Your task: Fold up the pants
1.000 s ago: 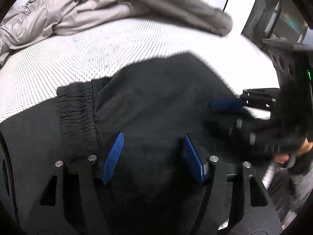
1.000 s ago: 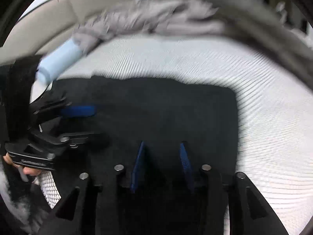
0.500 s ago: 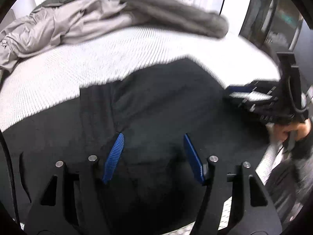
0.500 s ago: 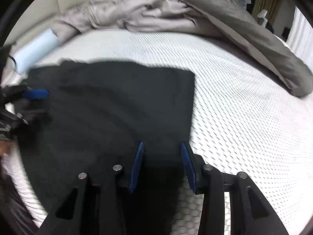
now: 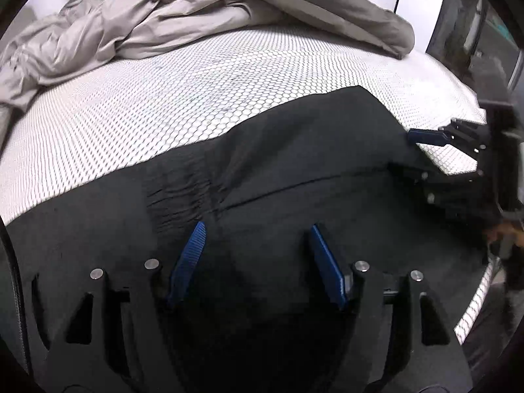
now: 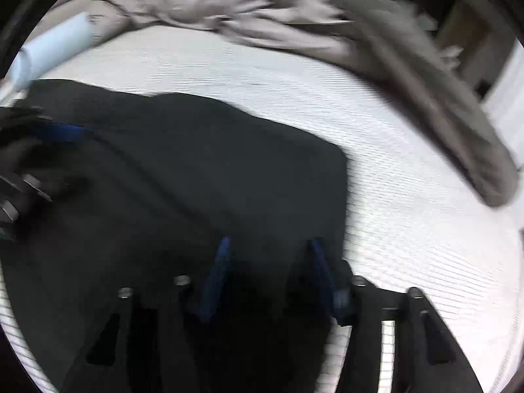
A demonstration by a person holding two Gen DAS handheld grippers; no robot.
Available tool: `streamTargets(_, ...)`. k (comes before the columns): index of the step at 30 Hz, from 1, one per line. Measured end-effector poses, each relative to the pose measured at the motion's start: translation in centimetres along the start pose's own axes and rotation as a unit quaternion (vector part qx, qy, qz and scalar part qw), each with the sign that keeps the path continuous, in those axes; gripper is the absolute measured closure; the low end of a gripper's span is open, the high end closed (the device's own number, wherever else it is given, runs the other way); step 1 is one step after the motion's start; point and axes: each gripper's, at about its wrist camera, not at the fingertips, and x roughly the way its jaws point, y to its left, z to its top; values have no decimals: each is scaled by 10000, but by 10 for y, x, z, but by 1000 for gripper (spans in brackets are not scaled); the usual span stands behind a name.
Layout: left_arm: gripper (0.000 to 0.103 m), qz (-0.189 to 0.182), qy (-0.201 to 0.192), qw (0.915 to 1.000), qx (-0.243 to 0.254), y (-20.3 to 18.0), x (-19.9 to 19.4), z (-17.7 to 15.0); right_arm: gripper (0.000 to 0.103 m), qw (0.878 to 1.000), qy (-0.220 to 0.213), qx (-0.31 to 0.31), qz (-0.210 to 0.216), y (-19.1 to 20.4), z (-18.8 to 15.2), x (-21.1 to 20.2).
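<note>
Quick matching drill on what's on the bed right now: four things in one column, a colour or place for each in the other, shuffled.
1. pants
2. duvet
3. mattress cover
4. roll

a. pale blue, at the far left edge
b. black, spread out nearest both grippers
c. white honeycomb mesh
d. grey, bunched at the far side

Pairs: 1-b, 2-d, 3-c, 4-a

pants [image 5: 294, 170] on mattress [image 5: 163, 98], duvet [image 5: 196, 16] behind

Bright even light, heavy fisheye vignette, right wrist view motion-blurred, left wrist view sharper
</note>
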Motion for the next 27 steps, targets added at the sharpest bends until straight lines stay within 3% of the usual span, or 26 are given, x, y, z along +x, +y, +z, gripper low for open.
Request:
streamTargets(5, 38, 297, -7, 9990, -343, 13, -19, -2, 50, 9967, -316, 576, 468, -16, 1, -26)
streamTargets(9, 38, -60, -589, 9976, -363, 4, -48, 6, 50, 9878, -661, 713, 1214, -4, 11, -42)
streamTargets(11, 38, -158, -505, 9982, -280, -6, -37, 17, 50, 9845, -604, 635, 1519, 16, 25, -33)
streamTargets(13, 47, -207, -220, 9991, -281, -10, -15, 22, 50, 9851, -392, 547, 1585, 26, 34, -14)
streamTargets(15, 59, -6, 115, 9996, -265, -9, 12, 22, 50, 9885, -91, 503, 1424, 34, 34, 5)
streamTargets(17, 71, -41, 92, 9995, -313, -4, 17, 20, 51, 9930, -9, 353, 1124, 36, 30, 10)
streamTargets(21, 77, -420, 15, 9972, -626, 13, 10, 14, 51, 9995, -8, 301, 23, 19, 20, 3)
streamTargets(22, 77, -445, 6, 9970, -631, 14, 9, 13, 51, 9991, 18, 430, -29, 11, 16, 3)
streamTargets(27, 77, -129, -117, 9987, -469, 1, -16, 18, 51, 9943, -275, 808, 644, 0, 17, -21)
